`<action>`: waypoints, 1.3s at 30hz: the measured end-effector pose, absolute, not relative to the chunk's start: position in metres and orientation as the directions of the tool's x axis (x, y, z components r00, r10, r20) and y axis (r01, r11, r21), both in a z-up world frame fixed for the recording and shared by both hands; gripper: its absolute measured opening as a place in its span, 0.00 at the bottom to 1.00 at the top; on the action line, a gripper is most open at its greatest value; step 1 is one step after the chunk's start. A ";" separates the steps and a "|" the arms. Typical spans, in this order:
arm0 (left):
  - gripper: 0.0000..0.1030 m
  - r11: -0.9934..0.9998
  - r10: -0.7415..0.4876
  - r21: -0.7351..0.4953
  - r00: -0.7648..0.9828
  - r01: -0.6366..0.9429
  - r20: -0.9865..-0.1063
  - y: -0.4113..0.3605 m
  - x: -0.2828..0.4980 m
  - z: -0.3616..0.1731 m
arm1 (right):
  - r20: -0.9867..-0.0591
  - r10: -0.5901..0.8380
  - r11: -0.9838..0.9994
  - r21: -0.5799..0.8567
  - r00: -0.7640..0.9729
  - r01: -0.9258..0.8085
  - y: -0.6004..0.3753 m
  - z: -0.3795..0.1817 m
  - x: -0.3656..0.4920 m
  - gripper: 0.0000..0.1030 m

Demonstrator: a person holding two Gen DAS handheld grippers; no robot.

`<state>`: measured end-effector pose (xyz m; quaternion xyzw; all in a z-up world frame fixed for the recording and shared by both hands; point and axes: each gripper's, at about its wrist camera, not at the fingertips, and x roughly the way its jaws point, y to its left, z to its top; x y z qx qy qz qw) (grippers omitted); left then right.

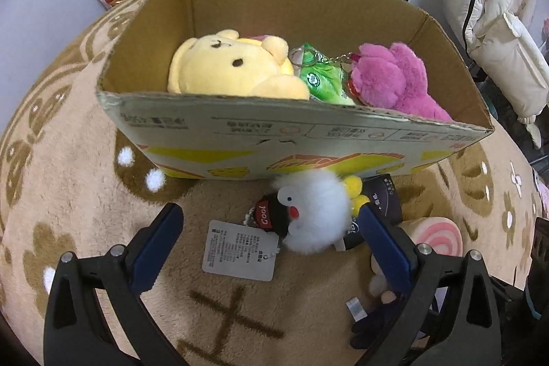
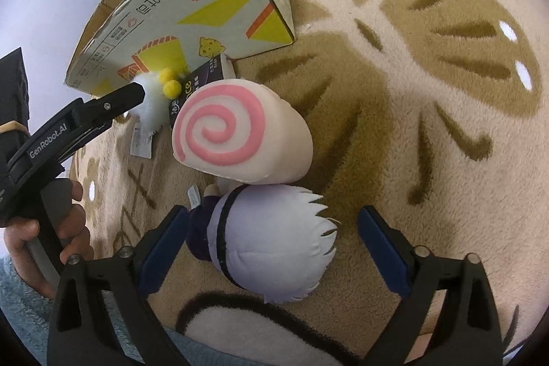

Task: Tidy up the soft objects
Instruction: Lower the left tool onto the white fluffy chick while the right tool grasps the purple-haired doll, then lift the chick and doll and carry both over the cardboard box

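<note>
The left gripper [image 1: 271, 222] is held spread wide around a fluffy white round bird plush [image 1: 314, 211] lying on the beige carpet [image 1: 85, 194] just before the cardboard box [image 1: 240, 143]; contact cannot be told. The right gripper [image 2: 271, 222] is spread above a white-haired plush doll [image 2: 274, 249], gripping nothing.

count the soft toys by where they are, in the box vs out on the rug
In the cardboard box: 3 – yellow bear, green plush, pink plush
On the rug: 3 – white fluffy bird, pink swirl roll, white-haired doll
Total: 6
</note>
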<state>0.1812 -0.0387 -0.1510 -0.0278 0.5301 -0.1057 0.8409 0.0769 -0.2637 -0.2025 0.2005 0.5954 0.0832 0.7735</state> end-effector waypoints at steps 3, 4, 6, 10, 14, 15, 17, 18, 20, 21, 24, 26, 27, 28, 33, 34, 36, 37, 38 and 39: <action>0.97 0.975 -0.216 -0.172 0.398 0.144 -0.892 -0.042 0.185 -0.157 | -0.888 0.369 0.903 0.412 0.275 0.120 -0.269 -0.203 0.077 0.91; 0.97 0.975 -0.214 -0.171 0.396 0.142 -0.893 -0.043 0.186 -0.159 | -0.888 0.369 0.903 0.413 0.274 0.122 -0.271 -0.202 0.077 0.90; 0.97 0.976 -0.212 -0.171 0.389 0.136 -0.897 -0.045 0.189 -0.163 | -0.889 0.367 0.904 0.410 0.273 0.121 -0.274 -0.201 0.077 0.88; 0.97 0.967 -0.254 -0.226 0.352 0.119 -0.901 -0.050 0.196 -0.169 | -0.891 0.366 0.907 0.406 0.268 0.111 -0.276 -0.199 0.075 0.88; 0.91 0.972 -0.235 -0.218 0.363 0.087 -0.902 -0.051 0.202 -0.172 | -0.891 0.369 0.906 0.409 0.263 0.113 -0.274 -0.198 0.073 0.88; 0.89 0.969 -0.245 -0.231 0.358 0.083 -0.901 -0.051 0.203 -0.173 | -0.891 0.371 0.906 0.409 0.261 0.110 -0.274 -0.198 0.073 0.88; 0.85 0.963 -0.268 -0.260 0.347 0.072 -0.898 -0.050 0.205 -0.175 | -0.888 0.382 0.902 0.419 0.256 0.107 -0.272 -0.199 0.072 0.88; 0.80 0.961 -0.274 -0.267 0.349 0.069 -0.896 -0.048 0.206 -0.175 | -0.886 0.388 0.899 0.424 0.253 0.105 -0.270 -0.199 0.072 0.85; 0.64 0.954 -0.295 -0.291 0.353 0.068 -0.888 -0.046 0.207 -0.176 | -0.882 0.393 0.897 0.430 0.258 0.102 -0.269 -0.198 0.072 0.70; 0.49 0.948 -0.315 -0.312 0.355 0.068 -0.880 -0.046 0.207 -0.175 | -0.876 0.407 0.891 0.443 0.260 0.099 -0.269 -0.198 0.072 0.62; 0.45 0.949 -0.312 -0.308 0.344 0.069 -0.886 -0.044 0.207 -0.175 | -0.859 0.441 0.873 0.478 0.261 0.098 -0.268 -0.200 0.072 0.60; 0.45 0.960 -0.281 -0.268 0.356 0.085 -0.891 -0.045 0.205 -0.171 | -0.852 0.448 0.866 0.489 0.272 0.104 -0.268 -0.200 0.071 0.58; 0.45 0.965 -0.261 -0.244 0.364 0.093 -0.894 -0.046 0.203 -0.169 | -0.848 0.447 0.865 0.491 0.283 0.105 -0.269 -0.198 0.070 0.58; 0.45 0.968 -0.252 -0.232 0.372 0.098 -0.893 -0.046 0.194 -0.167 | -0.845 0.444 0.866 0.490 0.297 0.101 -0.270 -0.194 0.069 0.58; 0.45 0.979 -0.206 -0.181 0.402 0.098 -0.892 -0.047 0.173 -0.156 | -0.815 0.437 0.867 0.495 0.382 0.064 -0.275 -0.173 0.064 0.57; 0.45 0.980 -0.199 -0.176 0.407 0.093 -0.892 -0.045 0.169 -0.154 | -0.814 0.428 0.871 0.488 0.392 0.063 -0.275 -0.170 0.063 0.57; 0.45 0.983 -0.182 -0.165 0.409 0.076 -0.894 -0.040 0.164 -0.149 | -0.815 0.423 0.872 0.485 0.396 0.066 -0.277 -0.170 0.064 0.57; 0.44 0.984 -0.176 -0.159 0.410 0.077 -0.895 -0.038 0.162 -0.147 | -0.815 0.420 0.872 0.484 0.400 0.071 -0.278 -0.170 0.064 0.57; 0.44 0.985 -0.170 -0.150 0.415 0.081 -0.894 -0.038 0.159 -0.143 | -0.814 0.417 0.872 0.483 0.405 0.073 -0.279 -0.170 0.064 0.57; 0.44 0.988 -0.156 -0.133 0.425 0.085 -0.892 -0.037 0.155 -0.138 | -0.811 0.416 0.872 0.485 0.412 0.073 -0.280 -0.169 0.064 0.57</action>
